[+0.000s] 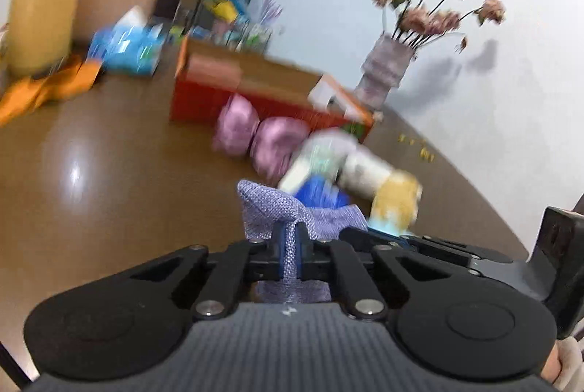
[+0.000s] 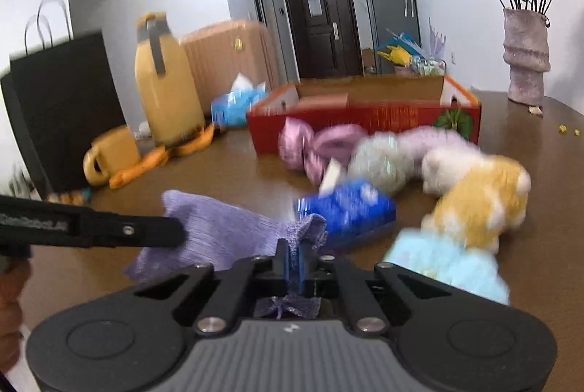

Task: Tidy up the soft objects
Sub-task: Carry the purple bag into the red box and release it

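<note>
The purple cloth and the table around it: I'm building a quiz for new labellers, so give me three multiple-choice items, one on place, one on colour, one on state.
1. Where is the red box?
A. behind the soft toys
B. on the floor
C. under the vase

2. What colour is the tissue pack by the cloth?
A. green
B. blue
C. black

3. How is the purple cloth held?
A. lying free
B. by one gripper
C. by both grippers

A: toys lie before it. B: plainly blue. C: left gripper and right gripper both pinch it.
</note>
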Action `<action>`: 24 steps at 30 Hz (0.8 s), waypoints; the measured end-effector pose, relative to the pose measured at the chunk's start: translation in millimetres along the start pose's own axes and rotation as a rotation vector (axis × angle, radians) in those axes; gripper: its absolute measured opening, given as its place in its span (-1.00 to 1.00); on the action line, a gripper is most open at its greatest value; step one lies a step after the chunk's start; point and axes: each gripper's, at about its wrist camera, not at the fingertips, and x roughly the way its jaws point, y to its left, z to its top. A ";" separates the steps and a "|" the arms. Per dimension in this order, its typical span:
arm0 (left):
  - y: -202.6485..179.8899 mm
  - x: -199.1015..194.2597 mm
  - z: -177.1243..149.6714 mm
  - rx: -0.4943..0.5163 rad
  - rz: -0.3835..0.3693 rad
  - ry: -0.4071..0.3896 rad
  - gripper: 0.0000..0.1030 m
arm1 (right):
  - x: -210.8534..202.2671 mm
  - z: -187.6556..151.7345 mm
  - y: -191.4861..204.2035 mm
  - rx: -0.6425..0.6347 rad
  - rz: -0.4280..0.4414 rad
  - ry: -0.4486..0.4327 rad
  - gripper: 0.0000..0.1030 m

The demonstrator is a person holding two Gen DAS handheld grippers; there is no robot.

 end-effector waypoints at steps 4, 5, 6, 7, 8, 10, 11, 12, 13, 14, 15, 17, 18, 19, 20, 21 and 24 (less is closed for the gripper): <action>-8.1 29.3 75.6 0.066 -0.008 -0.063 -0.90 | 15.0 77.6 -23.3 -0.028 0.030 -0.070 -0.92; -9.0 42.1 97.6 0.084 -0.011 -0.069 -0.90 | 24.5 97.3 -29.5 -0.037 0.030 -0.076 -0.92; -8.3 55.9 118.3 0.096 -0.005 -0.073 -0.90 | 36.2 117.6 -35.6 -0.041 0.019 -0.079 -0.92; -6.1 72.5 139.0 0.103 0.007 -0.067 -0.90 | 52.7 140.7 -41.6 -0.056 0.016 -0.075 -0.92; -1.7 90.5 157.5 0.104 0.025 -0.051 -0.90 | 70.1 158.6 -46.5 -0.064 0.018 -0.063 -0.92; 11.1 129.7 186.8 0.088 0.093 -0.008 -0.90 | 114.3 188.1 -55.5 -0.075 0.017 0.004 -0.92; 17.4 147.2 195.2 0.097 0.125 0.007 -0.90 | 140.2 198.5 -62.1 -0.054 0.020 0.046 -0.92; 23.8 162.7 200.5 0.096 0.173 0.010 -0.90 | 167.0 205.5 -67.2 -0.035 0.016 0.088 -0.92; 29.0 178.7 203.8 0.121 0.203 0.026 -0.90 | 194.2 209.5 -70.8 -0.028 0.018 0.137 -0.92; 35.0 193.5 204.6 0.142 0.223 0.049 -0.90 | 215.7 210.3 -74.4 -0.007 0.009 0.169 -0.92; 42.5 209.6 203.9 0.133 0.252 0.077 -0.89 | 238.1 209.4 -77.2 0.006 0.000 0.209 -0.92; 53.5 233.8 199.8 0.146 0.301 0.120 -0.86 | 274.2 205.6 -85.0 0.080 0.005 0.280 -0.90; 57.7 241.8 196.9 0.147 0.326 0.126 -0.85 | 287.5 203.6 -89.2 0.122 -0.002 0.305 -0.87; 62.0 246.9 193.5 0.158 0.344 0.132 -0.83 | 297.0 201.7 -90.3 0.140 -0.013 0.326 -0.80; 65.0 249.5 191.2 0.173 0.347 0.140 -0.72 | 303.2 200.7 -89.9 0.140 -0.033 0.345 -0.73; 67.9 249.5 192.2 0.181 0.345 0.135 -0.47 | 305.3 199.9 -89.5 0.137 -0.046 0.350 -0.70; 67.7 234.7 194.4 0.202 0.304 0.091 -0.02 | 291.5 198.2 -86.1 0.086 -0.035 0.313 -0.48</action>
